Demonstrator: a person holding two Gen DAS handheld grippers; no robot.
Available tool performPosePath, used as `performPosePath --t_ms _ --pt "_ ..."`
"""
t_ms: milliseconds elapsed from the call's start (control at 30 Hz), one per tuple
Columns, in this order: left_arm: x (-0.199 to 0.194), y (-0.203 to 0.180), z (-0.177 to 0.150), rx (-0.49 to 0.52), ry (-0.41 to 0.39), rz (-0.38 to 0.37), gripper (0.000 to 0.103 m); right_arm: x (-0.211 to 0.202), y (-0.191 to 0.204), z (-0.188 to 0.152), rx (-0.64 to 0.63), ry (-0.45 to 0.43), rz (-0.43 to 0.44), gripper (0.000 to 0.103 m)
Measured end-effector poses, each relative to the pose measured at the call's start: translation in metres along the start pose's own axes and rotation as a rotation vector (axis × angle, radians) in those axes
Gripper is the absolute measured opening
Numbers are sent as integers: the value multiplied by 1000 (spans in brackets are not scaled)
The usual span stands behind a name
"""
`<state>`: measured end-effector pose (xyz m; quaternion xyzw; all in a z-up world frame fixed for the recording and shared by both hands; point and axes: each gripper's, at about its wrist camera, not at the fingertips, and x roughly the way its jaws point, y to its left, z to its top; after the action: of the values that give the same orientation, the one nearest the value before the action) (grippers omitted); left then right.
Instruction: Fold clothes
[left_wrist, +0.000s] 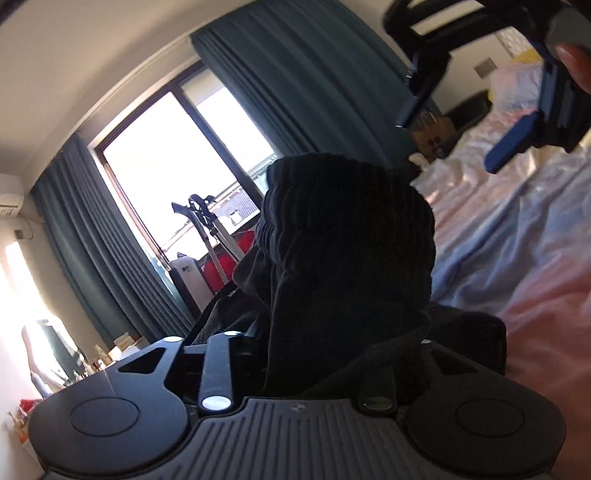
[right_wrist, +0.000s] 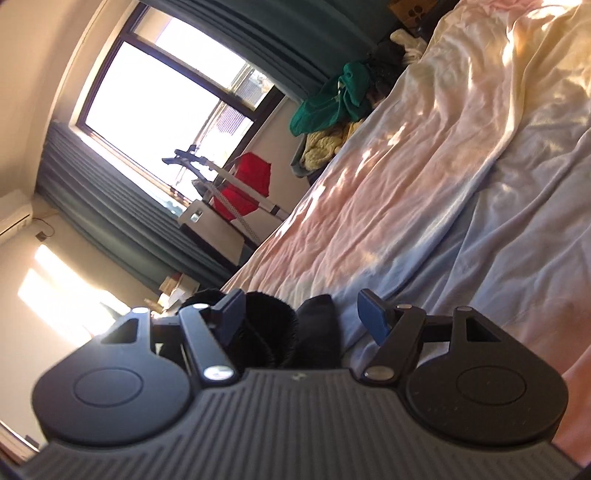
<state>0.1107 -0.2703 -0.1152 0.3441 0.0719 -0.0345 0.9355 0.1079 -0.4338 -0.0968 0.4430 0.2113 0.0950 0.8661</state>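
Left gripper (left_wrist: 332, 332) jaws buried under black ribbed garment (left_wrist: 343, 251), apparently clamped on it. Right gripper (right_wrist: 301, 317) jaws wide, blue pads (right_wrist: 373, 319) bare; dark fuzzy folds between, untouched. Beyond: wrinkled pastel bedsheet (right_wrist: 424, 177); far, pleated teal curtain (left_wrist: 303, 77), bright window (right_wrist: 147, 96).

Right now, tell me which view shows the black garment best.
The left wrist view: the black garment fills the centre, ribbed texture plain, bunched over the left gripper. The right wrist view shows only dark folds low between the open right gripper's fingers.
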Motion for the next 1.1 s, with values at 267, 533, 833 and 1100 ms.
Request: performPosePath --t_ms 267,533,833,1100 --pt "-28 71 -51 102 -7 -182 82 30 13 -15 -31 156 88 66" --pt "-53 142 -123 50 26 -159 92 55 30 -14 -125 191 107 65" --pt "11 203 -136 -177 263 -49 91 69 33 -28 -174 180 93 65" --pt "14 200 -125 -283 276 16 91 72 33 -34 -144 162 86 34"
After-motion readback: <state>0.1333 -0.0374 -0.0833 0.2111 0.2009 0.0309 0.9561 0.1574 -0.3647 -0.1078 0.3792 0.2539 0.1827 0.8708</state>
